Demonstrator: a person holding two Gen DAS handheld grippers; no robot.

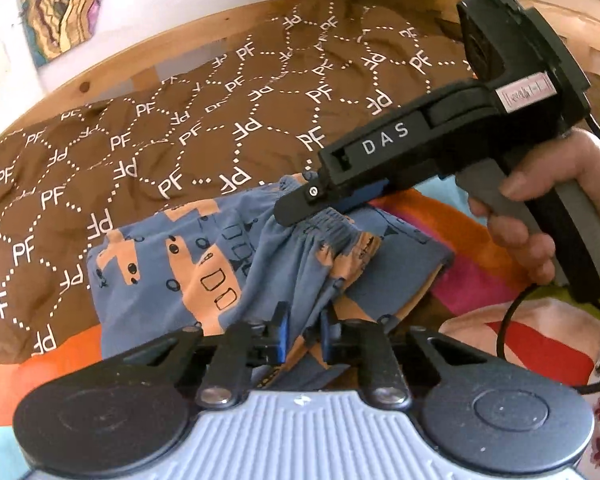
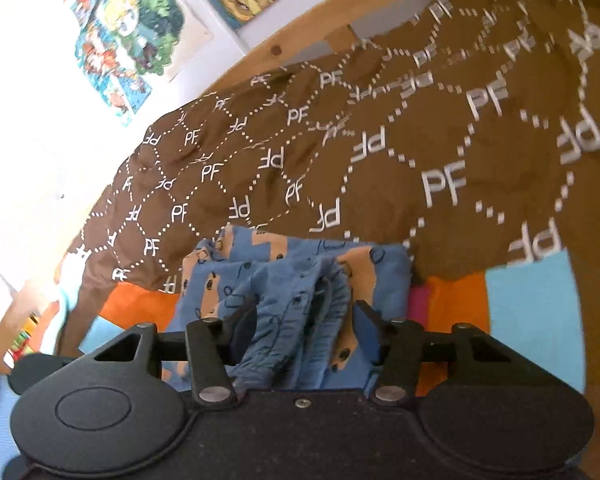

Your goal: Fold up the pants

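Note:
Small blue pants (image 1: 172, 280) with orange prints lie crumpled on a bed, partly on a brown blanket. My left gripper (image 1: 304, 336) is at the near edge of the pants, its blue pads close together with a fold of the fabric pinched between them. My right gripper (image 1: 312, 210), held by a hand (image 1: 540, 208), comes in from the right and clamps the gathered elastic waistband, which hangs raised from its fingers. In the right wrist view the bunched pants (image 2: 240, 280) fill the gap between the fingers of the right gripper (image 2: 306, 320).
A brown blanket (image 1: 220, 120) printed with white letters covers most of the bed. A bright striped sheet (image 1: 440, 216) shows under the pants. A wooden bed rail (image 1: 180, 52) runs along the far side, with posters (image 2: 132, 20) on the white wall. A black cable (image 1: 504, 320) trails from the right gripper.

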